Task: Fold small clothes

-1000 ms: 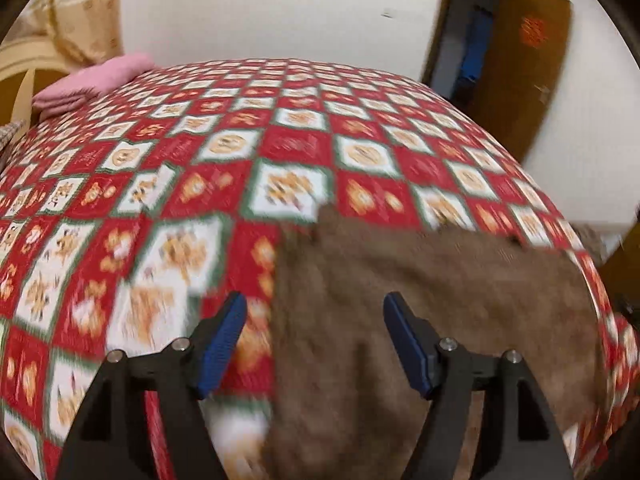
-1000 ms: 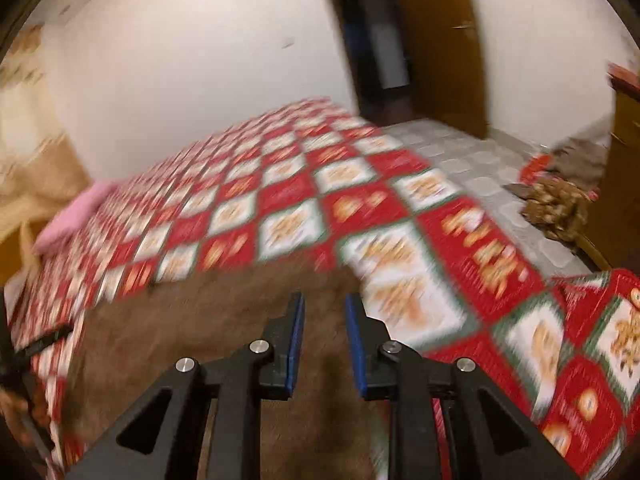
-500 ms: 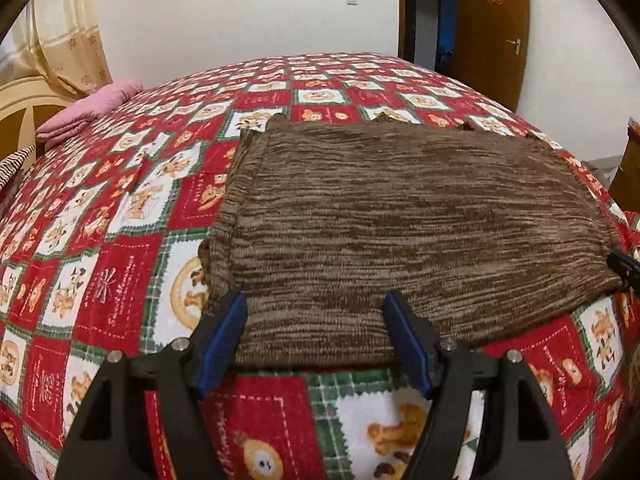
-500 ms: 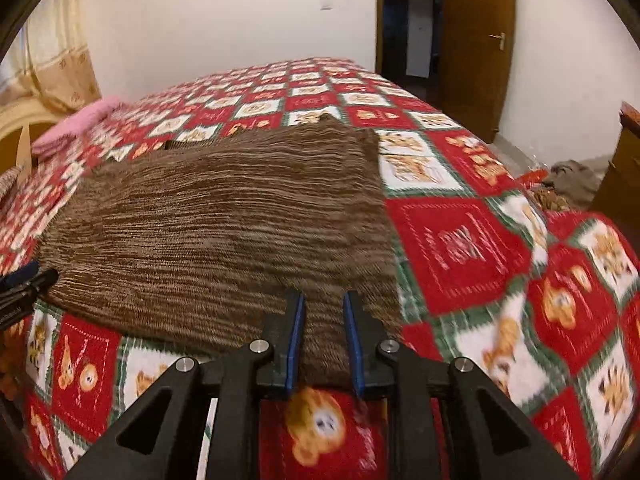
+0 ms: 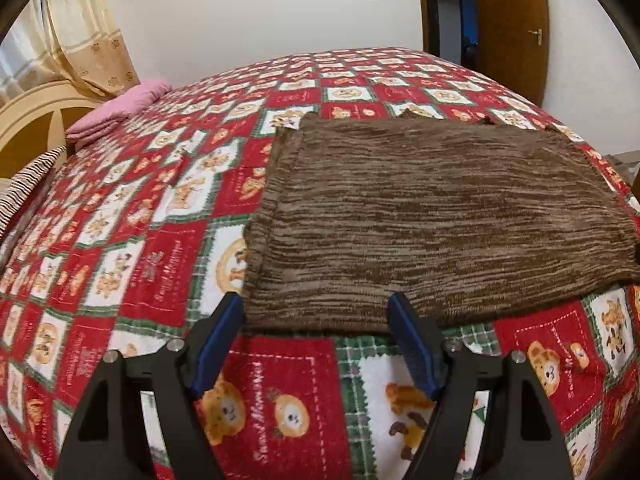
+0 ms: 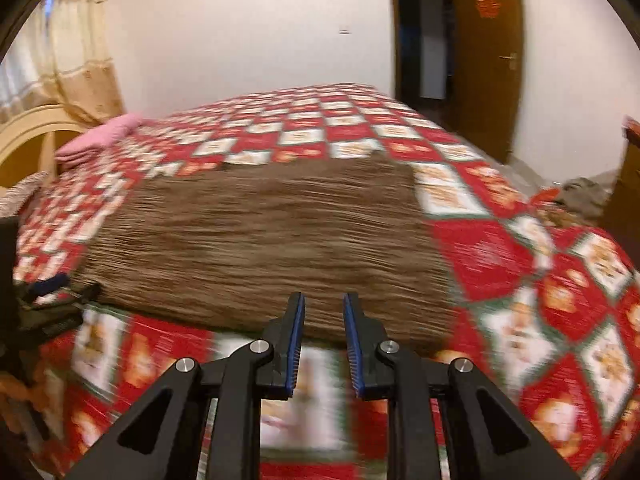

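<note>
A brown knitted garment lies folded flat on the red, white and green patterned bedspread. My left gripper stands open just above the garment's near edge, close to its left corner, with nothing pinched. In the right wrist view, which is blurred by motion, the same garment fills the middle. My right gripper hovers over its near edge, left of the right corner, its blue pads a narrow gap apart with nothing between them. The left gripper shows at that view's left edge.
A folded pink cloth lies far left by the wooden headboard, with a striped pillow nearer. A brown door stands open at the back right. Clutter lies on the floor beyond the bed's right side.
Both views have drawn back from close over the garment to its near edge. In the last half second the left gripper barely moved; the right shifted left from the garment's right corner.
</note>
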